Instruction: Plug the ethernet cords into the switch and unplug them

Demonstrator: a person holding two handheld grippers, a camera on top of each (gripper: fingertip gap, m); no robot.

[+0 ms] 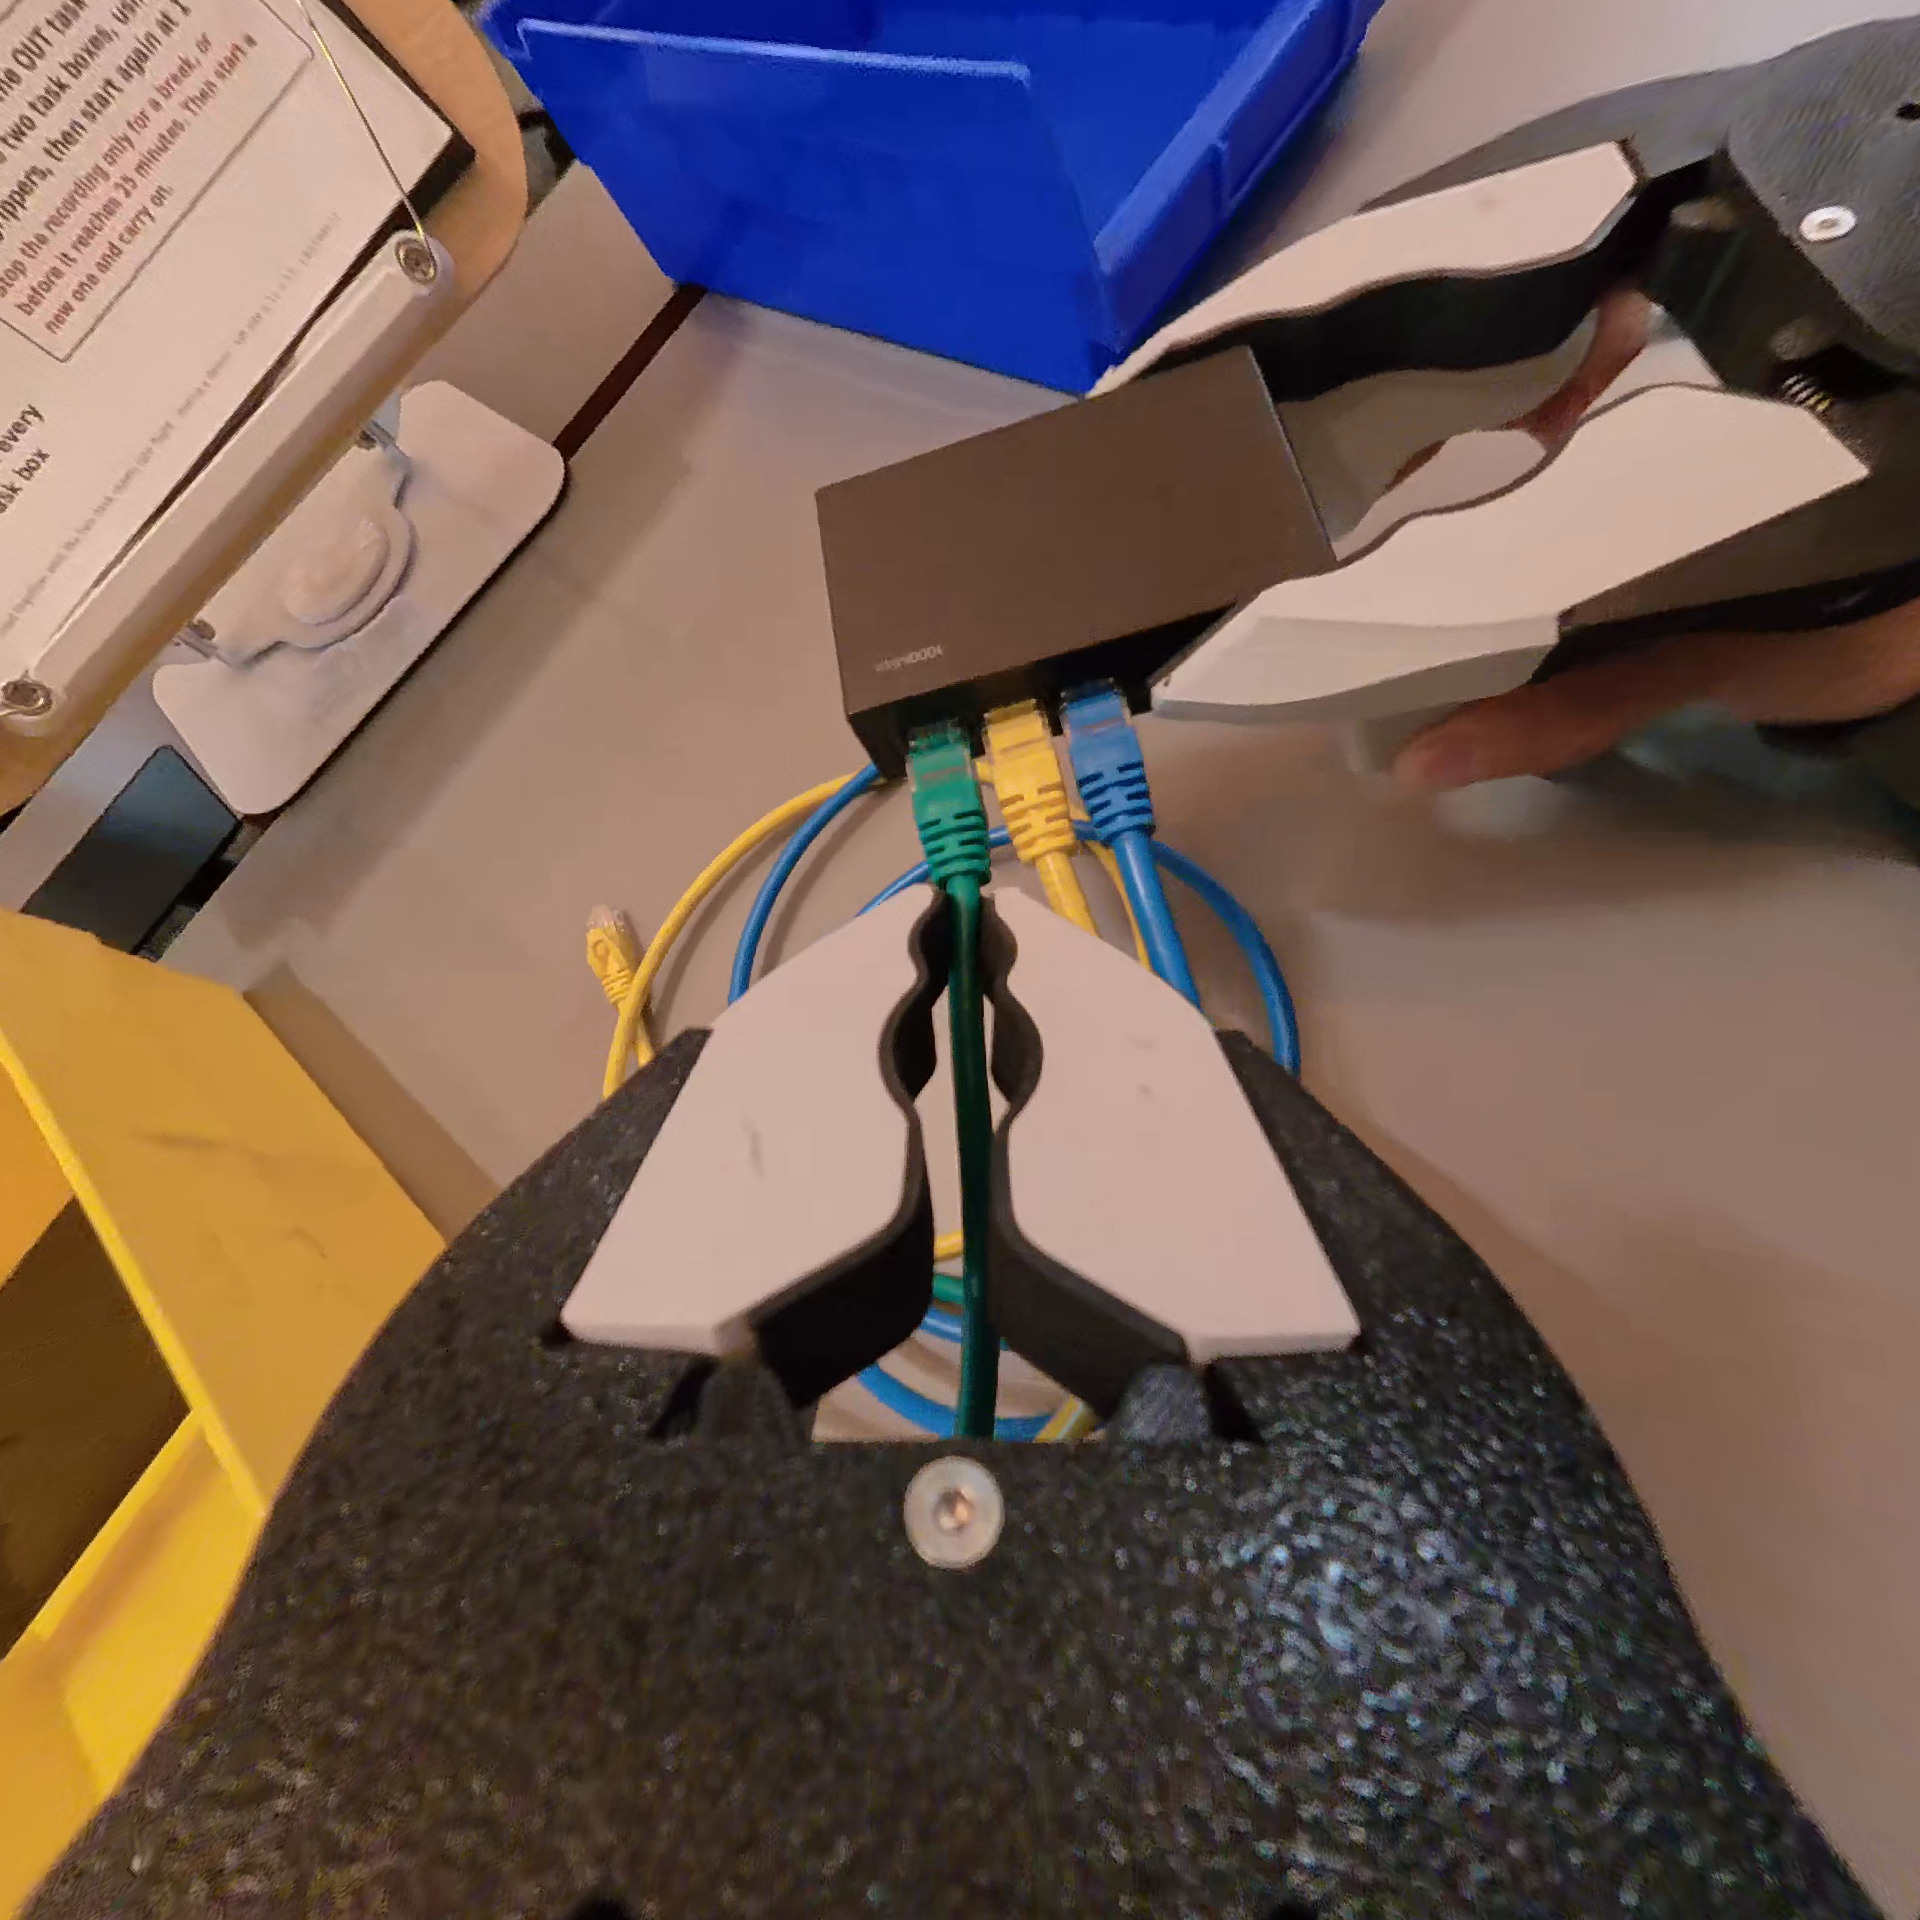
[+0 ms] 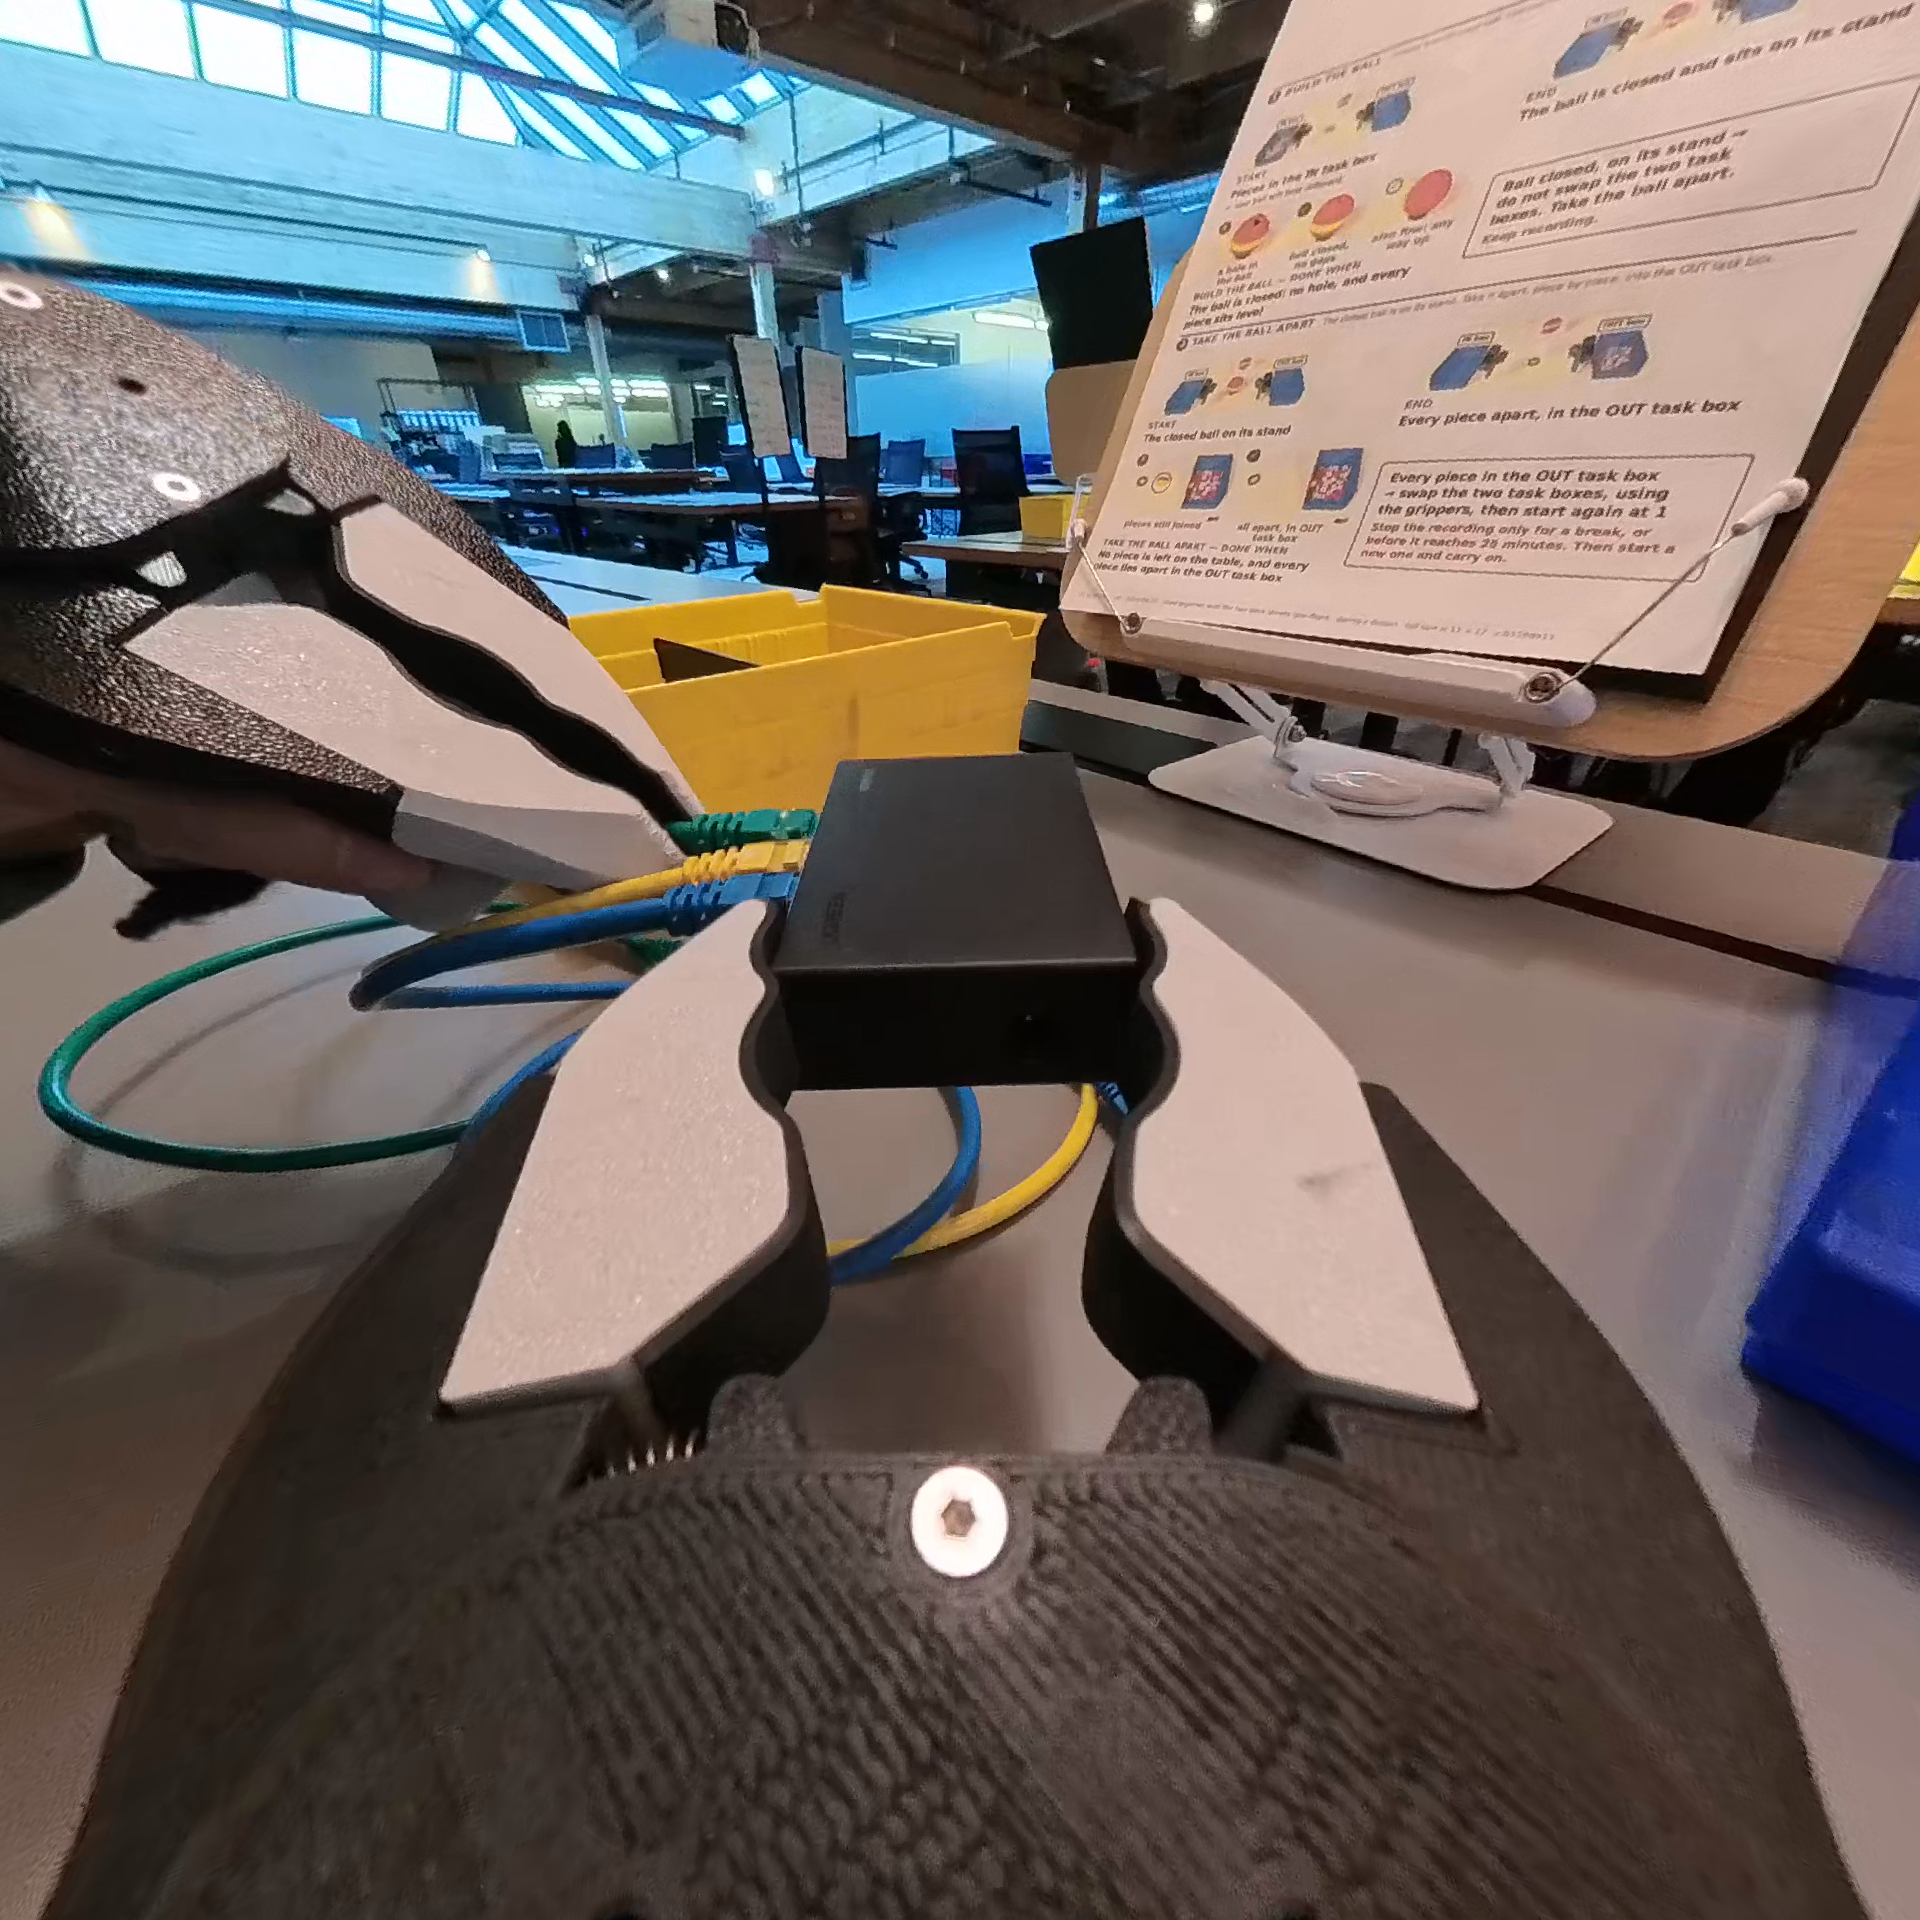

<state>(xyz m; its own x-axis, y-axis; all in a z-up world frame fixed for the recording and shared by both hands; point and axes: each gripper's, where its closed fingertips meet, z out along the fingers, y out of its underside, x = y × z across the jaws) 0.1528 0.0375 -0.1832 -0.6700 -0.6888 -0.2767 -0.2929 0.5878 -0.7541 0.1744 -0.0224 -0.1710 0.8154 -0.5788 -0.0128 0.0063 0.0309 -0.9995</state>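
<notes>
A black switch (image 1: 1060, 530) is held a little above the grey table, with a green cord (image 1: 945, 800), a yellow cord (image 1: 1029, 790) and a blue cord (image 1: 1112, 769) plugged into its near face. My left gripper (image 1: 964, 914) is shut on the green cord just behind its plug. My right gripper (image 2: 951, 925) is shut on the switch (image 2: 956, 883) across its sides, at the end away from the plugs. It also shows in the left wrist view (image 1: 1226, 540). The left gripper also shows in the right wrist view (image 2: 665, 821).
A blue bin (image 1: 914, 156) stands behind the switch. A yellow bin (image 1: 135, 1247) is at the left. An instruction sheet on a stand (image 2: 1455, 364) sits at the table's back. Cord loops (image 2: 260, 1132) lie on the table, with a loose yellow plug (image 1: 608, 945).
</notes>
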